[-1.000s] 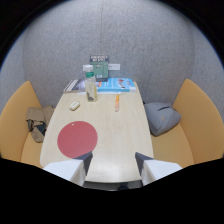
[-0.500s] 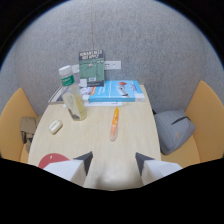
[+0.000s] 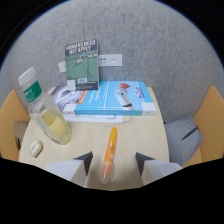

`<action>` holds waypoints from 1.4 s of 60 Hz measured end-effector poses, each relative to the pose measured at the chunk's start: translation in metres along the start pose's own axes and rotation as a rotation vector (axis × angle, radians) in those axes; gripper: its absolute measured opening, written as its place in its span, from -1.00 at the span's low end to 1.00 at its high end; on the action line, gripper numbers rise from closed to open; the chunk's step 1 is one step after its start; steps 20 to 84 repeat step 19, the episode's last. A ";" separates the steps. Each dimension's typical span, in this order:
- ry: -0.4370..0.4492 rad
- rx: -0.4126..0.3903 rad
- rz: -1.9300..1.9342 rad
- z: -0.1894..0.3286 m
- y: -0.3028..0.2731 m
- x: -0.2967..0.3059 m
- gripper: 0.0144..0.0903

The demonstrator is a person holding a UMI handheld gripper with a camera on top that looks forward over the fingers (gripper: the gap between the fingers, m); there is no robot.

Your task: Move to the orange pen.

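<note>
An orange pen (image 3: 110, 152) lies on the pale wooden table (image 3: 142, 136), pointing away from me toward the books. Its near end rests between the two fingertips of my gripper (image 3: 113, 161), with a gap on each side. The gripper is open and holds nothing. The left fingertip (image 3: 85, 160) and the right fingertip (image 3: 143, 160) flank the pen's lower half.
A blue book (image 3: 114, 98) lies beyond the pen on other papers. A green book (image 3: 82, 64) stands against the grey wall. A clear bottle (image 3: 45, 107) with yellowish liquid stands left of the pen. A small white object (image 3: 35, 147) lies near it. A grey bag (image 3: 183, 139) sits on the seat to the right.
The gripper has moved forward over the table. The pen now sits between the fingertips, and the red disc seen earlier has passed out of view.
</note>
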 end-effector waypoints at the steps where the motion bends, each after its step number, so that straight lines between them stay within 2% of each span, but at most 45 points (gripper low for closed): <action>1: -0.001 0.000 -0.001 0.000 -0.001 0.000 0.92; 84: -0.004 -0.002 0.011 0.000 0.001 -0.001 0.91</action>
